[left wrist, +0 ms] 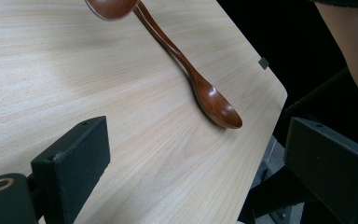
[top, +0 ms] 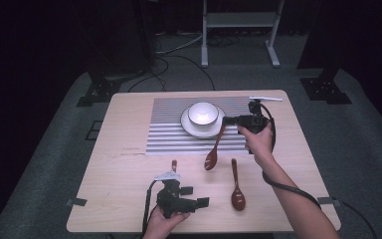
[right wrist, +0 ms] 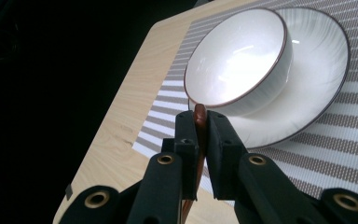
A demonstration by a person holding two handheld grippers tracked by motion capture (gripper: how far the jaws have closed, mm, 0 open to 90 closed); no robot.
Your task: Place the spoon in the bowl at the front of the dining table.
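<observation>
Down at the near edge of the surface (top: 129,209), the left gripper (top: 191,196) sat low with its jaws wide apart and nothing between them. In the left gripper view those jaws framed a second wooden spoon (left wrist: 214,105) lying flat on the bare wood toward the near right corner, bowl nearest the edge. Just beside the left gripper, a short brown handle tip (top: 174,163) poked out; what it belonged to could not be told.

Moving right, the held spoon (top: 214,149) hung tilted over the striped placemat (top: 169,134), bowl end low above the mat's near edge. The right gripper (top: 229,120) had its jaws clamped on the top of the handle, as the right gripper view showed with the brown tip (right wrist: 200,114) pinched between the pads. Right beside it stood the white bowl (top: 202,114) on its plate (top: 188,127).

That spoon looked light, stiff and smoothly lacquered, so likely slippery; a grip this near the handle's end could let it swing, and the narrow mid-handle seemed the steadier place. The bowl looked fragile.
</observation>
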